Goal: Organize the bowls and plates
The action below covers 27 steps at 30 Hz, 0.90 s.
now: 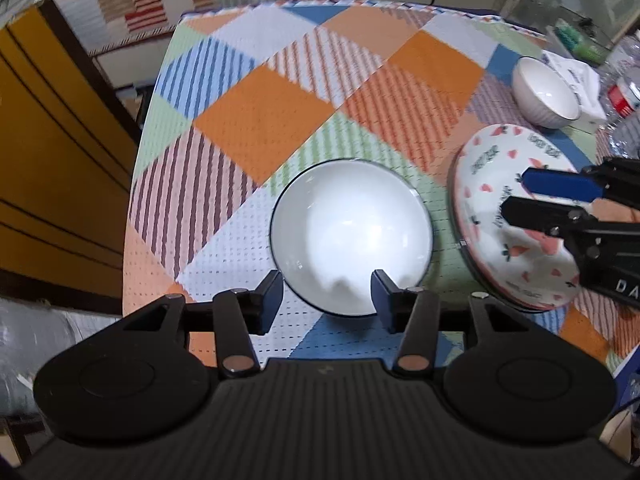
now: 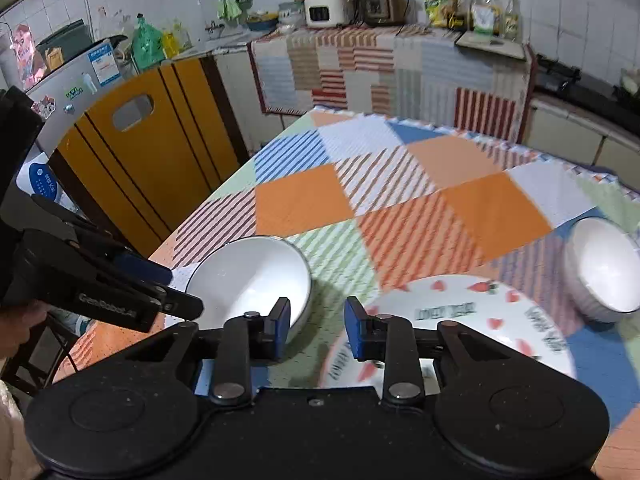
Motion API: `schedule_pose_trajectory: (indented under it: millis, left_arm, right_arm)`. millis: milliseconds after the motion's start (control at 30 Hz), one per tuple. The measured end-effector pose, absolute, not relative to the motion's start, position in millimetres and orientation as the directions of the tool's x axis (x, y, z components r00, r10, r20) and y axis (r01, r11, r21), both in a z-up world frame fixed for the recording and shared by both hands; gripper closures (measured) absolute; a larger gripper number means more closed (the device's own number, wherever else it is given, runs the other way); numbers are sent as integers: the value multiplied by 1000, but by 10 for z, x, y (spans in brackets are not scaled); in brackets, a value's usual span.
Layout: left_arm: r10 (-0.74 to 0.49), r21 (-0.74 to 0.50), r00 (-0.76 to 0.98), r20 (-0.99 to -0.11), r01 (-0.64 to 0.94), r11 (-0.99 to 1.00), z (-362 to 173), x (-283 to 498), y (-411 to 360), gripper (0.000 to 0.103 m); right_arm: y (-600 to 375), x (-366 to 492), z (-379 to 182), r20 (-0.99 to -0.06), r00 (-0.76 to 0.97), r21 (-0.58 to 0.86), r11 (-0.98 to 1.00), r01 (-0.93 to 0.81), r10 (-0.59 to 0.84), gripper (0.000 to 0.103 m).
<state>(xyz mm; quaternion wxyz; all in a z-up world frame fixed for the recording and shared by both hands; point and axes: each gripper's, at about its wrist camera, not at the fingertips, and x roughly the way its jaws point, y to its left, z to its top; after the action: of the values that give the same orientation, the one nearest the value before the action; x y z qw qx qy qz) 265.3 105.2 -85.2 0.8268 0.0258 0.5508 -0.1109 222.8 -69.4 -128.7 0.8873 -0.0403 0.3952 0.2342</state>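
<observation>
Left tongs point(image 1: 326, 300) parted over white bowl point(image 1: 351, 236); strawberry plate point(image 1: 516, 216) beside it

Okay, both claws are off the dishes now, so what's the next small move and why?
Probably send the right claw toward the ribbed white bowl standing alone at the far right. The smooth white bowl and strawberry-print plate already sit side by side, and both claws, left claw included, are open and empty.
</observation>
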Motion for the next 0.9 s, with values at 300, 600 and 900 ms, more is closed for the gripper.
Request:
schedule_pose_trajectory:
  millis: [300,600,900]
  left_arm:
    - [-154,-13,416,-896,322,947,-457,2509,646,47]
    - [-166,34,437,-884,413,910,-214,2623,101,37]
    - [-254,-19,396,-882,509,860,-37,2905,-442,28]
  right_arm:
    - [-1154,2037,-1029,-699,651,20,917,-398,297,56]
    - [-1641,2038,-906,-695,686,-29,944,-328,217,45]
    - [-2115,2214,-885,-707,692,-47,966,-255,148,31]
